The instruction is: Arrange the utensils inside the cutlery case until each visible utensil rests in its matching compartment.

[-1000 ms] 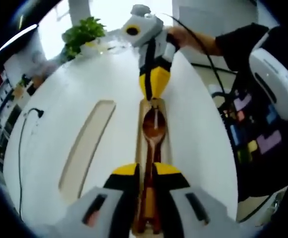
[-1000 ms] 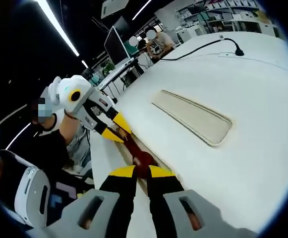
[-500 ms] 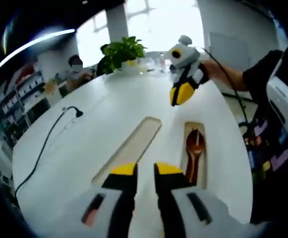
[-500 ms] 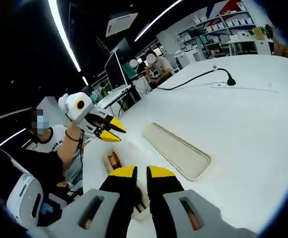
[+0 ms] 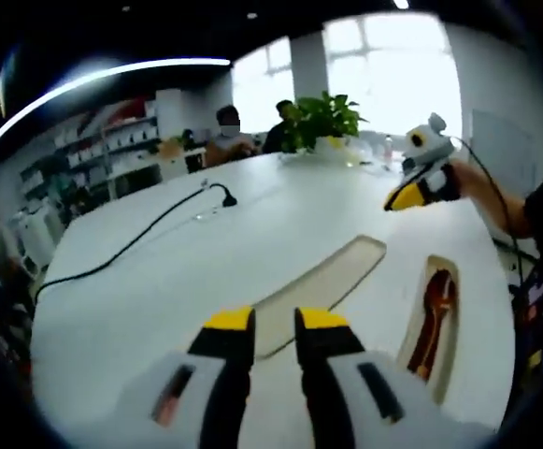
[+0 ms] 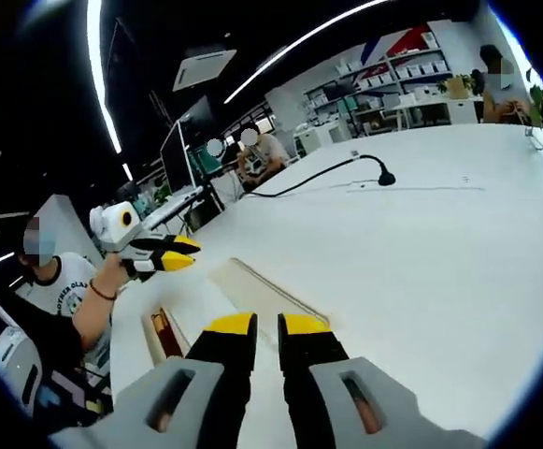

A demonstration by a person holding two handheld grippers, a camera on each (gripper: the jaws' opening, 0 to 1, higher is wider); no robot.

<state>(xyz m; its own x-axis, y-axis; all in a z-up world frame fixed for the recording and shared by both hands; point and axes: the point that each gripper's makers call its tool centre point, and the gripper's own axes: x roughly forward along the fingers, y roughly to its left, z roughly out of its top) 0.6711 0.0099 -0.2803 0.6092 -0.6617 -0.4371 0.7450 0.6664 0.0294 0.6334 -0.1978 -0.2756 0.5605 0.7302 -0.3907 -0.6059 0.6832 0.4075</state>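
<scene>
In the left gripper view, the left gripper [image 5: 276, 323] rises from the bottom centre, its yellow-tipped jaws a narrow gap apart with nothing between them, hanging over the white table [image 5: 206, 253]. Just beyond its tips, in mid frame, lies the empty compartment [image 5: 322, 285], a long beige tray running toward the upper right. At the lower right lies the second compartment [image 5: 430, 313] with the brown spoon [image 5: 435, 309] resting inside it. The right gripper [image 5: 409, 194] shows at the upper right, held in a hand above the table, clear of both trays; its jaws look nearly closed and empty. A black cable [image 5: 140, 238] crosses the table at left, and a plant [image 5: 325, 117] stands at the far edge. In the right gripper view, the right gripper [image 6: 257, 327] at bottom centre has its jaws slightly parted, holding nothing. The empty compartment [image 6: 252, 285] lies just past its tips; the spoon [image 6: 162, 329] sits in its compartment [image 6: 164, 339] at lower left. The left gripper [image 6: 168, 254] hovers at left, jaws close together, empty.
</scene>
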